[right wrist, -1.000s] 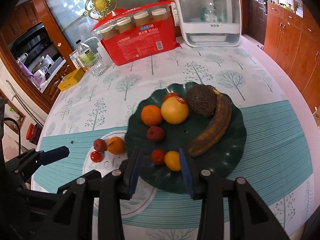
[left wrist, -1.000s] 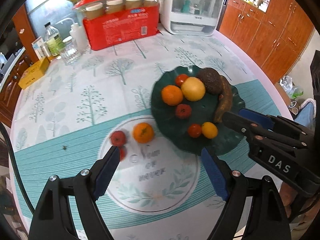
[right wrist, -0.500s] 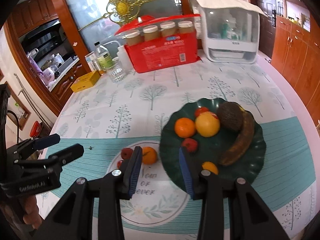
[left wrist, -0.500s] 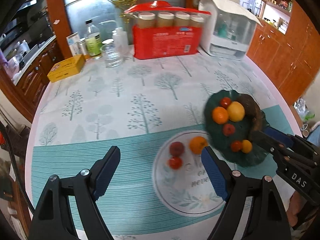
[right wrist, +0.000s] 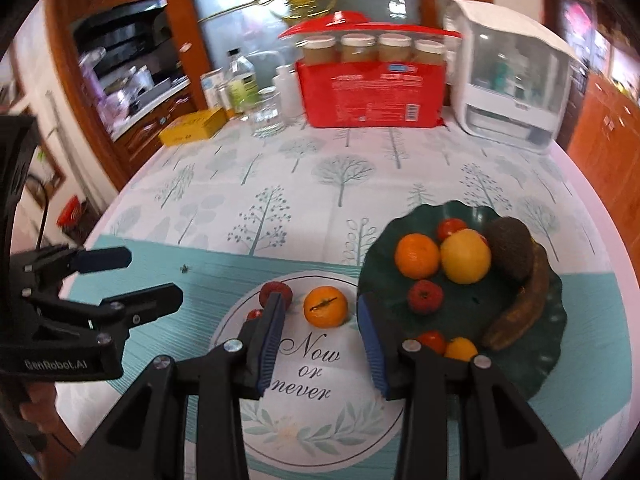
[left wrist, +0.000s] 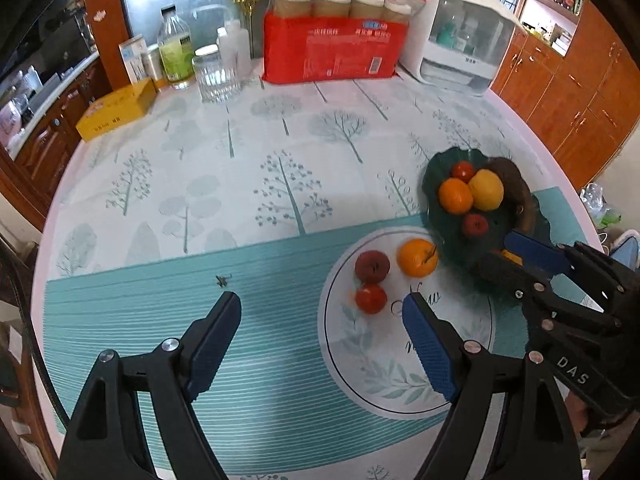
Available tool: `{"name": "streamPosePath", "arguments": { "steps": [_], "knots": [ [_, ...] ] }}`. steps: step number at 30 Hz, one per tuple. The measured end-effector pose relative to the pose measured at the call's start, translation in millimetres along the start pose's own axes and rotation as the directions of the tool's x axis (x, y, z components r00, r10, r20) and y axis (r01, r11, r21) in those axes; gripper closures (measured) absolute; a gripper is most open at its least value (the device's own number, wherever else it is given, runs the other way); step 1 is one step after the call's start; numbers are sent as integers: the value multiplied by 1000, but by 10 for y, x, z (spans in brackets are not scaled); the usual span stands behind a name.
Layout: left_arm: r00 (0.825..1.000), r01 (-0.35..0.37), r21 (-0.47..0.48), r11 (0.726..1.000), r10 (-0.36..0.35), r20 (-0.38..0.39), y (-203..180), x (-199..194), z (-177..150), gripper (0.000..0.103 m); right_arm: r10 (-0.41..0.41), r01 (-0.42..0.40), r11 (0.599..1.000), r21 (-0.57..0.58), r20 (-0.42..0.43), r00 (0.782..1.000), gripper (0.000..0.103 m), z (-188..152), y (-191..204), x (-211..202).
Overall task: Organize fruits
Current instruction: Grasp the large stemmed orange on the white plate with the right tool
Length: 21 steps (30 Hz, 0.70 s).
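Fruits: we count three loose on the surface [left wrist: 240,184], lying on its printed round emblem just left of the green plate [right wrist: 556,320].
Loose, left to right: one dark red fruit [left wrist: 372,266] with one small red fruit [left wrist: 371,298] just in front of it, then one orange [right wrist: 325,306].
On plate: eight counted — two oranges, one large yellow fruit, three red fruits, one brown rough-skinned fruit, one browned banana [right wrist: 520,312] along the right rim.
Left gripper [left wrist: 320,332]: jaws wide apart, holding nothing, above bare surface left of the loose fruits.
Right gripper [right wrist: 322,332]: jaws narrow but apart, nothing between them; they sit just short of the orange.
Risk 1: the orange looks as wide as that gap; we judge a push without opening further would roll it away.
Risk 2: the red pair lie close together, so a wide grasp may nudge one.
Risk 3: the plate is crowded; additions could spill.
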<state>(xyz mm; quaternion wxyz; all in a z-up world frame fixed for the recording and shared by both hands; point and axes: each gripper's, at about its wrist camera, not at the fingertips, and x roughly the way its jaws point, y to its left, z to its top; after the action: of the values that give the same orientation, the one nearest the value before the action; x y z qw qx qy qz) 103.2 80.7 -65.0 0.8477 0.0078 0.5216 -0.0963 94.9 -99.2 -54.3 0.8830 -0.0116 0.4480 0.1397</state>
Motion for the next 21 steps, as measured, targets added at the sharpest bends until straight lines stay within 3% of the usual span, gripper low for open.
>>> {"name": "streamPosePath", "arguments": {
  "steps": [8, 21],
  "knots": [
    [997, 52, -8, 999, -52, -51, 34, 300, -115, 35, 30, -36, 975, -218, -34, 999, 65, -84, 97, 264],
    [995, 44, -57, 997, -49, -87, 54, 487, -189, 35, -3, -30, 897, -441, -75, 997, 65, -78, 194, 681]
  ]
}}
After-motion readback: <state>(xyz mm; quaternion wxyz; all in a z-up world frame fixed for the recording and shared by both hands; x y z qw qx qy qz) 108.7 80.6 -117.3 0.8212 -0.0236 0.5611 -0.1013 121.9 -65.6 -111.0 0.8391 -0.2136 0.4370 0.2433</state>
